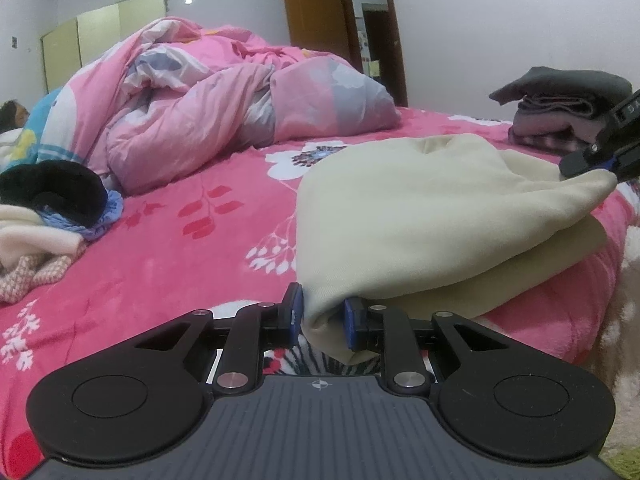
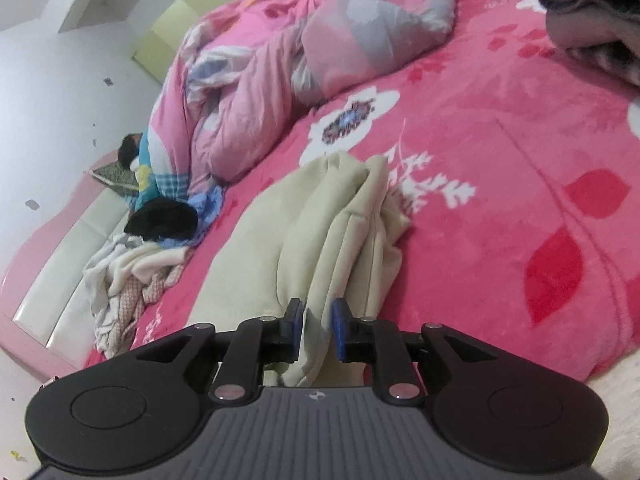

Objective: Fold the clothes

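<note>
Across the pink flowered bed [image 1: 168, 256], a folded stack [image 1: 560, 108] sits done, an unfolded heap [image 1: 36, 236] waits, and the cream garment [image 1: 420, 216] lies mid-fold, left gripper [image 1: 323, 318] and right gripper [image 2: 316, 330] fingers both pinching its edges.

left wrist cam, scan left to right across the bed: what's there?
Black garment on the unfolded pile → rumpled pink quilt → cream garment, pinched by the left claw → stack of folded grey clothes → right claw holding the cream garment's far corner.
</note>
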{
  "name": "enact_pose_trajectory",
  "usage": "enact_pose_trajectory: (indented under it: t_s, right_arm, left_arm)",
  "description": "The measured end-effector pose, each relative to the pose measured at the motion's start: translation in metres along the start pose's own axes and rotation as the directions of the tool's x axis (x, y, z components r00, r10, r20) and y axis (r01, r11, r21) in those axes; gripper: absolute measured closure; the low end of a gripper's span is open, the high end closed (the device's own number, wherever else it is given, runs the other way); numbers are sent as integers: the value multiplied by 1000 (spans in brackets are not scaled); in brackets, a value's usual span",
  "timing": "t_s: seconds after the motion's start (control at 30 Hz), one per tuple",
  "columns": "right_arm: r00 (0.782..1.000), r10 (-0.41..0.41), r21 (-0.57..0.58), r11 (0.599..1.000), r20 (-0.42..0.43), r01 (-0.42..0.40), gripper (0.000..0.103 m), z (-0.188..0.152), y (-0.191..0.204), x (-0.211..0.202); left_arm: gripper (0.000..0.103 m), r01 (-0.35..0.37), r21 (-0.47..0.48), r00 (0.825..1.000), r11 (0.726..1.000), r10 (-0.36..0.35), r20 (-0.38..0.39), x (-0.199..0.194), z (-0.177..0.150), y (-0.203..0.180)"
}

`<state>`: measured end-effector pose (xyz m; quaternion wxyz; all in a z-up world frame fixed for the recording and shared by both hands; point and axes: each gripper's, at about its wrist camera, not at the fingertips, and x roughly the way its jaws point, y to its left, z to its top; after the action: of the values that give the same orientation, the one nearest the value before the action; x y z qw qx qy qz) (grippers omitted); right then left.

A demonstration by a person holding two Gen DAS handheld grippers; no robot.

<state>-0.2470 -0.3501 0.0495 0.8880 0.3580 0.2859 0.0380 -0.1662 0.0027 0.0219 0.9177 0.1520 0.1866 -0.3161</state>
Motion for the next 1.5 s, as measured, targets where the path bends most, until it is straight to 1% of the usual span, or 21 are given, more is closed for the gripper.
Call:
enact_pose_trajectory:
  t_s: [0.03,0.13,0.27,0.37,0.5,0.63,0.77,0.87,0.93,0.97,1.03,1.1,1.13,1.2,1.23,1.27,1.33,1.4,1.43,1.47,1.5]
  right_arm:
    - [1000,13,0,1000,2,-13,86,1,2,1]
    - [999,54,-2,999,8,-54,96,4,8,4]
    - [995,101,-9,995,14,-101,97,6,14,7]
    - [996,84,12,996,-5,-84,98,-2,5,11]
    - [998,60,44,997,-32,-58,98,-12,-8,17]
    - [998,36,74,997,-60,-31,98,-23,-21,22]
    - [996,13,104,995,-88,-4,98,-33,-34,28]
    - [999,-4,44,999,-45,5,96,-26,-27,15]
    - [1000,-13,1,1000,-12,13,95,-21,-21,5]
    - [1000,-17,-20,1000,5,17,95,-19,-19,1]
    - [999,-24,-63,998,38,27,95,-13,-13,-9]
    - [997,-30,-105,994,71,37,95,-8,-8,-18]
    - [996,-16,-143,989,86,28,95,-6,1,-18]
    - [994,17,-239,971,112,10,95,-2,24,-13]
    - [993,26,-306,952,118,11,95,-5,38,-9]
    - [993,37,-364,931,116,8,95,-8,50,-5]
    - [992,70,-466,885,102,-15,95,-22,63,0]
    - [997,17,-516,856,79,26,94,-40,61,13]
    - [997,-59,-518,852,45,74,94,-48,52,25]
    - [996,-90,-503,859,28,92,96,-51,46,30]
    - [994,-109,-486,868,16,103,96,-52,40,33]
  left_arm:
    - [82,0,3,1000,1000,0,3,0,0,1]
    - [83,4,-9,1000,1000,-4,5,0,4,8]
    - [83,-3,-58,1000,998,4,17,-1,6,22]
    - [84,5,-84,1000,996,-5,-1,2,-2,29]
    - [84,1,-75,1000,997,-2,-15,5,-11,27]
    - [83,0,-6,1000,1000,0,-20,5,-13,22]
    - [82,9,24,999,1000,-8,-46,1,-15,21]
    - [74,17,29,996,999,-14,-85,-11,-11,26]
    - [71,24,6,996,1000,-23,-85,-28,-7,35]
    - [71,28,-18,996,999,-30,-79,-37,-5,40]
    - [69,37,-98,998,995,-41,-44,-54,5,51]
    - [65,74,-197,997,978,-74,5,-58,18,58]
    - [64,110,-225,994,968,-107,28,-52,25,55]
    - [62,192,-264,981,945,-179,74,-39,38,45]
    - [62,226,-253,974,940,-212,82,-30,44,35]
    - [62,253,-221,967,942,-241,79,-20,49,21]
    - [62,284,-145,959,948,-280,43,0,52,-6]
    - [59,286,-131,958,949,-288,4,16,43,-20]
    - [58,286,-128,957,950,-290,-15,23,37,-26]
    - [57,286,-125,956,950,-293,-34,30,32,-32]
    - [56,283,-119,957,952,-289,-32,32,30,-36]
